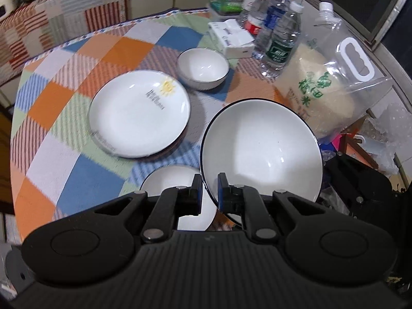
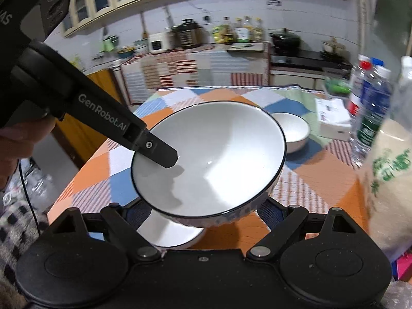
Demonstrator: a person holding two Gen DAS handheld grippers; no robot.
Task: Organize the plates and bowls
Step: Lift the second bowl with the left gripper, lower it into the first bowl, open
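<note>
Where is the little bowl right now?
In the left wrist view, the small bowl sits on the checkered tablecloth, behind the sun plate and left of the water bottles.

Desk [image 1: 85, 154] is covered edge to edge by a checkered cloth [image 1: 123, 51] in orange, blue, green and white. Sitting on the cloth: a stack of white plates [image 1: 139, 113] near centre, top one with a sun print; a small white bowl [image 1: 203, 67] just behind it; another white dish [image 1: 167, 180] at the near edge, partly hidden. Far right side: a cluster of water bottles [image 1: 279, 38], a white carton [image 1: 233, 41] beside them, a clear handled bag of rice [image 1: 319, 95] near the desk's right edge, and a green packet [image 1: 226, 5] at the back.
</note>
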